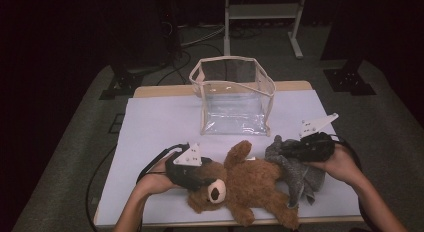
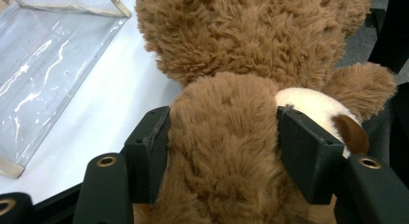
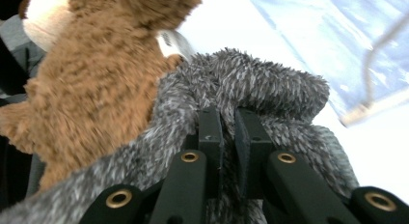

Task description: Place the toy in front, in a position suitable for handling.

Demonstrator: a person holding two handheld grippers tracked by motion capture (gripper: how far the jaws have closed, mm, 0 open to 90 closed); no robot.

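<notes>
Item 1: brown plush teddy bear with cream muzzle (image 1: 245,184), lay on its back on the white-covered table (image 1: 155,127), just in front of the clear plastic pouch with beige trim (image 1: 232,94), which stood upright and open at the far middle of the table.

Item 2: grey fuzzy knitted cloth (image 1: 297,174), lay touching the bear's right-hand side, likewise in front of the pouch and a little to its right.

Item 3: left gripper (image 2: 224,147), jaws set apart and pressed against either side of the bear's head; fur bulged between them, so they gripped the toy.

Item 4: right gripper (image 3: 229,132), jaws drawn nearly together, pinching a fold of the grey cloth near its upper edge.

Step in hand, as judged: both soft items were grasped and not yet lifted; packing into the pouch appeared to be the aim.

Next move, as judged: raise one item clear of the other, carry it over the pouch's open top and lower it in. The bear's limbs could catch on the beige rim.
</notes>
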